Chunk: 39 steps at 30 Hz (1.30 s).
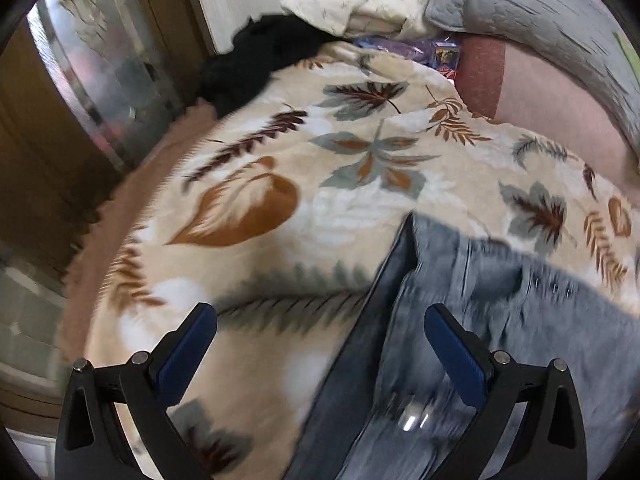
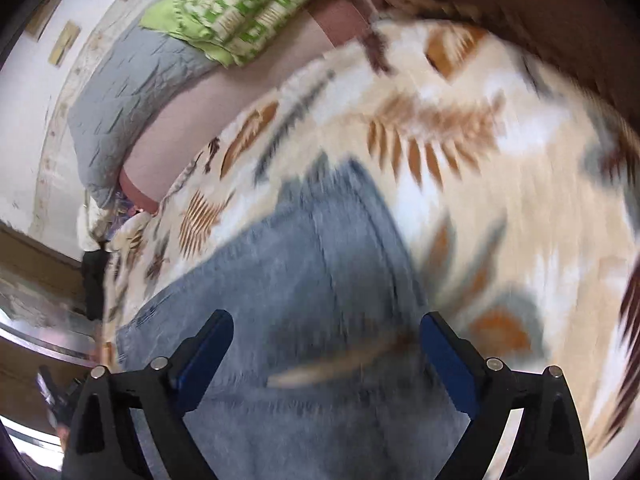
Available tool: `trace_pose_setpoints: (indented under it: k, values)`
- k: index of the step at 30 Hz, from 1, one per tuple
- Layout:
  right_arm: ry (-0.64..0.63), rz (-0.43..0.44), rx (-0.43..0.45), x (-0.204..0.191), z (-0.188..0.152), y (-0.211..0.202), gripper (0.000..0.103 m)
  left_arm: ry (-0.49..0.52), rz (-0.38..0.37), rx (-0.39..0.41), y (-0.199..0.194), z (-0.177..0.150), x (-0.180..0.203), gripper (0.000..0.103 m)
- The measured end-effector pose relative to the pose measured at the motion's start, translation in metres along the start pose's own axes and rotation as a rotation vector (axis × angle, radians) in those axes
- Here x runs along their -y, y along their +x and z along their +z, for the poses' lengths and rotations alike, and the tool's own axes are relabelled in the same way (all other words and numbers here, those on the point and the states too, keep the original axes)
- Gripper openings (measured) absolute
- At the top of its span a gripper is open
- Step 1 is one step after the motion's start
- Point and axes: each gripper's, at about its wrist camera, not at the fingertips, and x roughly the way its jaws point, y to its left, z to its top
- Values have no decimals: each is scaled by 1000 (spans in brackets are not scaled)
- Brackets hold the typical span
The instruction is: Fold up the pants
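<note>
Left gripper (image 1: 320, 332): jaws spread wide apart, nothing between the blue pads (image 1: 184, 354) – it hangs above the bed where the denim meets the bedding, one finger over the blanket, the other over the jeans.
Sliding door (image 1: 108, 80): glass panel in a wooden frame, at the far left of the left wrist view, beyond the bed's edge.
Black garment (image 1: 260, 60): a dark crumpled heap at the far left corner of the bed, touching the blanket's upper edge.
Leaf-print blanket (image 1: 280, 184): cream fleece with brown, rust and grey-green leaves, spread across the bed under everything.
Cream pillow (image 1: 360, 0): piled at the head of the bed, just beside the black garment.
Jeans (image 1: 500, 300): light blue denim lying on the blanket, at the lower right of the left wrist view; a darker, straight-edged fold (image 1: 360, 360) runs up its left side. Motion blur hides the finer details.
Grey quilt (image 1: 540, 12): bunched along the wall at the upper right, over a pink sheet (image 1: 560, 112).
Right gripper (image 2: 326, 338): jaws likewise standing wide, gripping nothing – poised over the jeans (image 2: 300, 260), which fill the lower middle of its view.
Green patterned cloth (image 2: 248, 4): lies on top of the grey quilt (image 2: 132, 92), well apart from the jeans.
</note>
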Motion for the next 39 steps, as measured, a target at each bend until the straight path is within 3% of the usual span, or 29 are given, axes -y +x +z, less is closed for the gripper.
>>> trace_pose_setpoints:
  k: [4,8,10,12,15,17,20,25,29,31,32,33,39]
  values:
    - [-70,-62,1,-9,40,16,96,-27,-54,-62,33,27,21,97]
    - [-83,-104,-17,-3,67,40,95,-34,-106,-136,69,45,43,63]
    - [-84,-88,-32,2,76,49,83,-39,-132,-170,81,49,52,56]
    - [-72,-85,-47,4,84,61,75,-32,-156,-183,92,52,63,38]
    - [-77,-78,-63,7,94,75,62,12,-189,-180,100,51,82,24]
    - [-81,-90,-62,8,98,81,62,50,-195,-169,102,47,95,15]
    - [-54,-83,-64,13,102,90,62,104,-162,-144,104,43,106,10]
    - [-50,-65,-116,13,100,115,62,106,-165,-128,102,43,102,4]
    - [-121,-131,-88,0,91,122,60,96,-172,-118,98,42,96,3]
    - [-139,-133,-94,-6,89,121,27,86,-180,-109,93,43,94,3]
    - [-153,-148,-88,-9,88,118,26,87,-185,-99,89,43,93,3]
    - [-166,-155,-85,-12,88,114,13,88,-189,-88,86,45,93,3]
    - [-119,-44,-2,-16,80,56,13,61,-270,11,31,49,69,3]
